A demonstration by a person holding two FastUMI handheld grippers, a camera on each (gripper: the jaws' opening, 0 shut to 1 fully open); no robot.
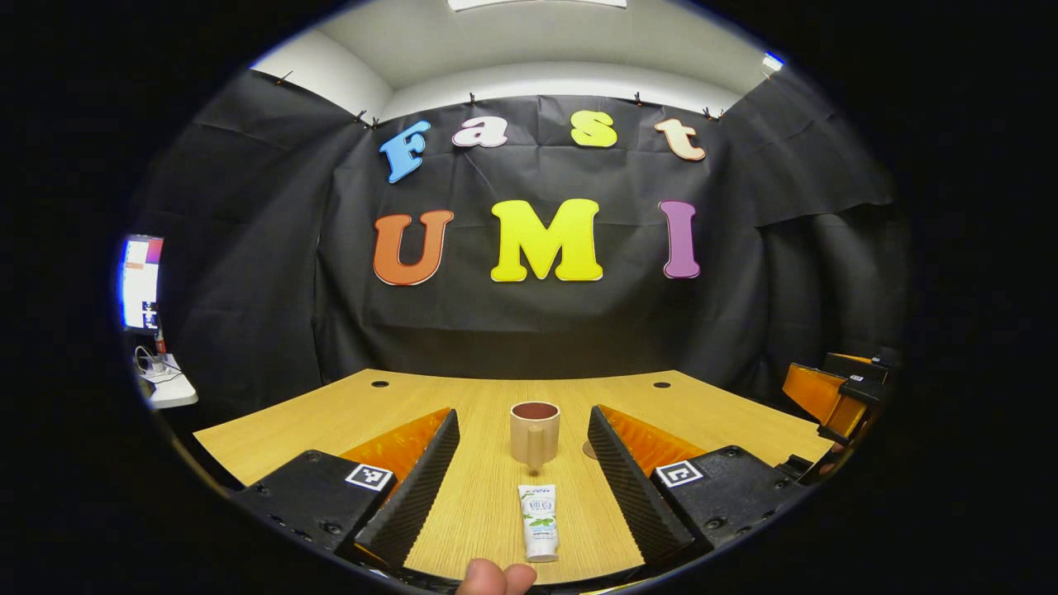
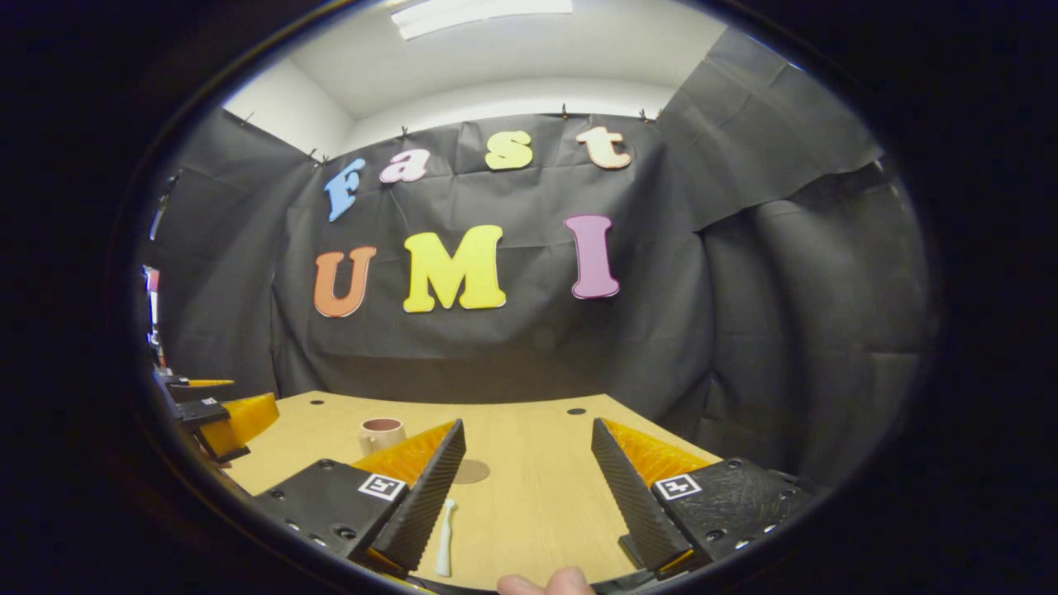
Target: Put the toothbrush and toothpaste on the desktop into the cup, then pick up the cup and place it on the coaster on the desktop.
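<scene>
Currently both tools hang above the desk point(image 1: 331, 413) with nothing between their fingers. My left tool point(image 1: 524, 479) stands spread wide, low in the left gripper view, and its gap frames two task items in one line: the toothpaste point(image 1: 539, 522) lies flat at lower centre, and the cup point(image 1: 534, 432) stands upright beyond it, toward the middle of the frame. I judge that this alignment suits a straight descent onto the tube.

My right tool point(image 2: 529, 487) is equally wide. In the right gripper view the toothbrush point(image 2: 445, 537) lies flat at lower left of centre, partly behind that tool's left finger. The coaster point(image 2: 471, 471) sits just above it in the frame, bare, and the cup appears farther left. The other tool shows at each view's edge.

Appearance:
- Toothpaste: short white tube with green print, wider end toward the camera.
- Toothbrush: pale and slender; the bristle end cannot be told apart.
- Cup: beige, dark reddish inside, handle facing the left camera.
- Coaster: thin round brown disc.

Both toiletries lie on the desk outside the cup, and the cup stands off the coaster, just beside it.
</scene>
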